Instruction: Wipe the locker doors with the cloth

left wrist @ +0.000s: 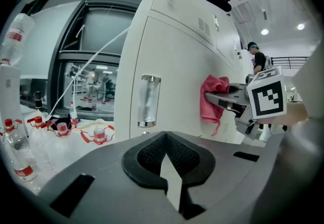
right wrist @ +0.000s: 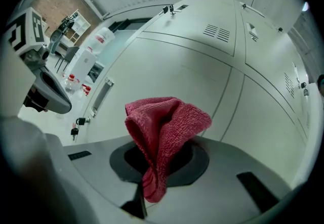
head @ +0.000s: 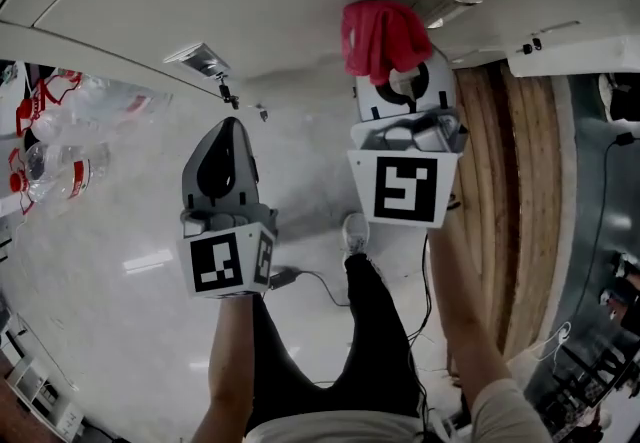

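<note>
Here the right gripper [head: 403, 83] is clamped on the red cloth [right wrist: 167, 126], whose bunched end seems to touch the pale locker door [left wrist: 177, 61], away from the edge that carries the metal handle [left wrist: 149, 100]. The left gripper [left wrist: 169, 161] hangs beside that handle edge, its jaws nearly together with nothing between them.

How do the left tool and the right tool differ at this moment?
The right tool is shut on the red cloth, while the left tool is shut on nothing. The right tool is up at the locker door with the cloth leading, while the left tool is held back from the door. Both tools point toward the lockers.
</note>
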### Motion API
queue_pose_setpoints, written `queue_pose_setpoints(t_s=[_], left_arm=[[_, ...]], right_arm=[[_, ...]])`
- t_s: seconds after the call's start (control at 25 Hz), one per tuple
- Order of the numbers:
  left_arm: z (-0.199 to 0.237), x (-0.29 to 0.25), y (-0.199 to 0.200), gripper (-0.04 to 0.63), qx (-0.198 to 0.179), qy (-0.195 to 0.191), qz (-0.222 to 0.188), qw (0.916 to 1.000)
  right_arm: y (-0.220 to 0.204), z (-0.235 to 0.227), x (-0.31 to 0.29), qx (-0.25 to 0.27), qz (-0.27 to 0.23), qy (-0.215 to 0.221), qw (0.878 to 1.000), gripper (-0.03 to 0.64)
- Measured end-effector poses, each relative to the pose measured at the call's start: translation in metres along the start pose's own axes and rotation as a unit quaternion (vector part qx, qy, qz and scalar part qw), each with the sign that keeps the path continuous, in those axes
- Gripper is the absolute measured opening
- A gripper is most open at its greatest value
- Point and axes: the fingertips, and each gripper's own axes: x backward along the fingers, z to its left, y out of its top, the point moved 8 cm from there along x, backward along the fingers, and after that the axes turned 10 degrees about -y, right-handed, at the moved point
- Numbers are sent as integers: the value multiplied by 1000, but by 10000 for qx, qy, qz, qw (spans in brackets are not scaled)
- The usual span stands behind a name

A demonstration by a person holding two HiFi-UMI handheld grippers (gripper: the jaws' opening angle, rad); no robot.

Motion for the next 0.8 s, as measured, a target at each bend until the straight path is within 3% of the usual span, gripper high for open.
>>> queue_pose_setpoints(t_s=[0.36,0.68,0.8], left_arm=[[-15,-18,2,17,-100,-153,24,9998],[-13,-16,-3,17,-110,-98,66,9999],[-8,-12,-7,17,-73,14,34,10000]], right_arm=[[-25,-38,4,205,265,-324,9989,32],[-32,-45,4,78,301,-526,9981,31],[-31,-43,5,-240,231,-601,9976,32]])
